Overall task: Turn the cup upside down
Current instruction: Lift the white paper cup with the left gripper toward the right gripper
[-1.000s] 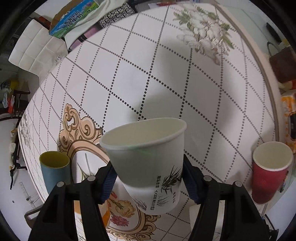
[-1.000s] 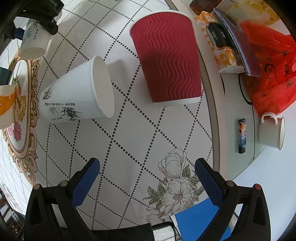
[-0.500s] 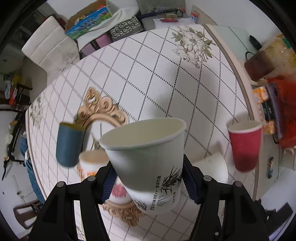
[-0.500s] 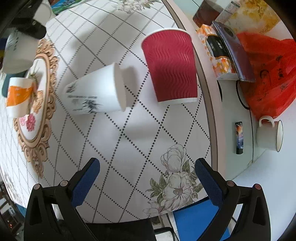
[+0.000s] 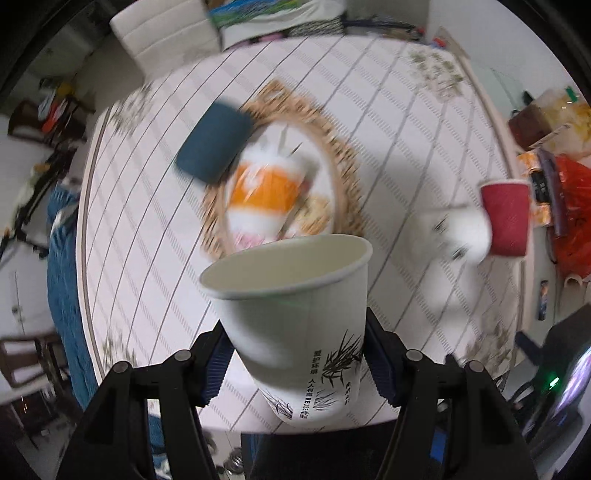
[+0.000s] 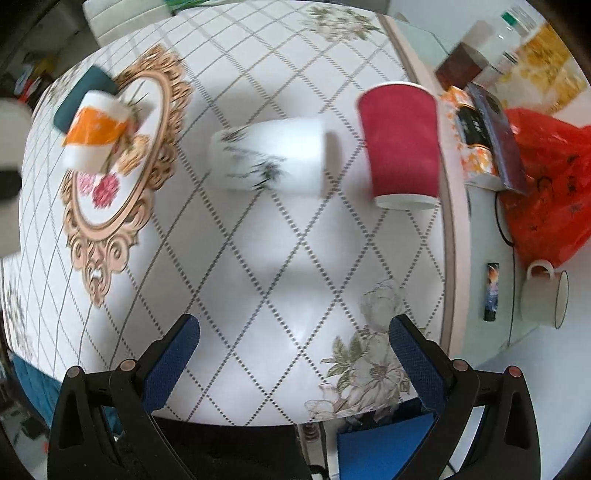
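Note:
My left gripper is shut on a white paper cup with bamboo print, held high above the table with its mouth pointing away from the camera toward the table. A second white bamboo cup lies on its side on the tablecloth, also visible blurred as the lying cup. A red ribbed cup stands upside down beside it. An orange-and-white cup and a dark teal cup stand upside down near the ornate medallion. My right gripper hangs open above the table, holding nothing.
The round table has a diamond-dotted cloth with a gold medallion. Right of its edge lie a red plastic bag, snack packets, a white mug and a small dark stick. A white chair stands behind.
My left gripper has risen and swept across the table with its cup; the medallion cups now lie under it. My right gripper has risen, so the lying and red cups look smaller.

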